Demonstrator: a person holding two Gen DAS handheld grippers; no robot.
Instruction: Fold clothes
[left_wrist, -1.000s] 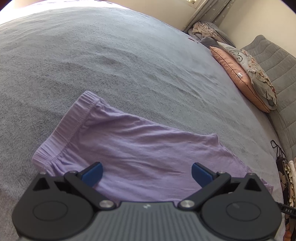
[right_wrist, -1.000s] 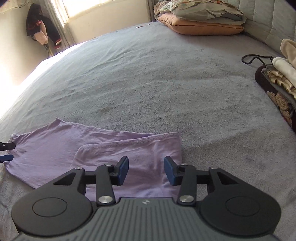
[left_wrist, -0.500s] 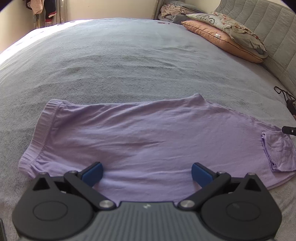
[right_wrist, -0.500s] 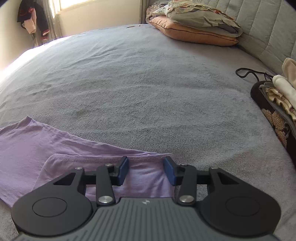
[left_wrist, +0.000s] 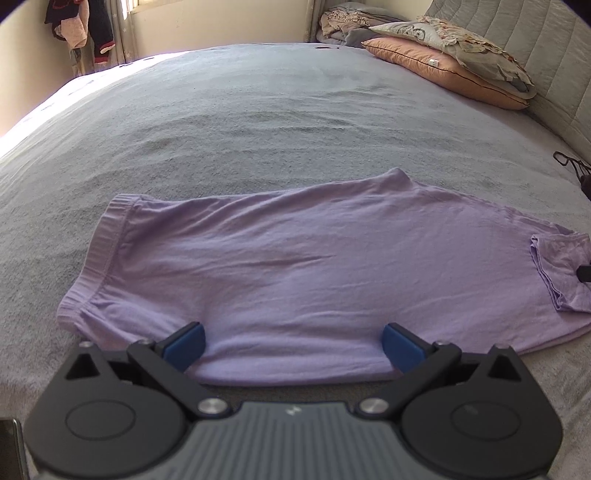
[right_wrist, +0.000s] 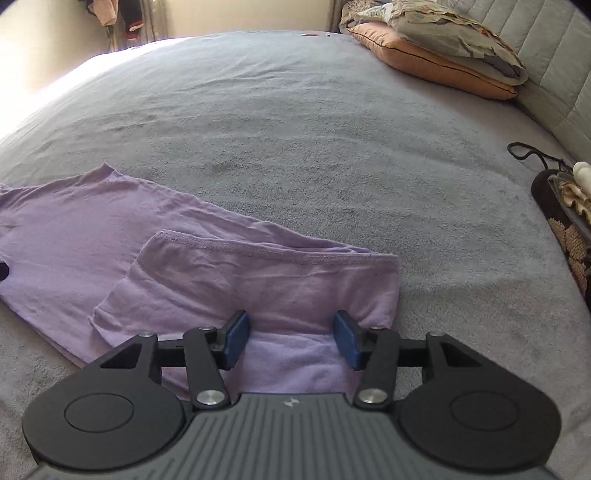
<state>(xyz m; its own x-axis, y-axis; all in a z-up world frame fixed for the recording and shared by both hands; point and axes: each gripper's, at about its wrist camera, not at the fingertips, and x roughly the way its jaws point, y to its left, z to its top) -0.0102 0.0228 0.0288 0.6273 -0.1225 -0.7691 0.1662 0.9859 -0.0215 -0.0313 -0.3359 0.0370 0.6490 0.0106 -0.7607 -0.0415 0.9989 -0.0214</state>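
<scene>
A lilac garment (left_wrist: 295, 266) lies flat on the grey bedspread (left_wrist: 258, 110), waistband at its left end, a small folded-over flap (left_wrist: 557, 273) at its right end. My left gripper (left_wrist: 293, 345) is open and empty, its blue pads low over the garment's near edge. In the right wrist view the garment (right_wrist: 74, 236) spreads to the left, and the folded hem flap (right_wrist: 266, 273) lies in front of my right gripper (right_wrist: 291, 341). That gripper is open, its pads straddling the flap's near edge without holding it.
Pillows (left_wrist: 454, 62) are stacked at the far right against a quilted headboard (left_wrist: 546, 59). A dark patterned bag (right_wrist: 565, 221) with folded items sits at the right edge. Clothes (left_wrist: 88, 29) hang at the far left by the window.
The left view swung from the waistband side to face the garment squarely. The right gripper opened wider and moved in closer over the folded flap.
</scene>
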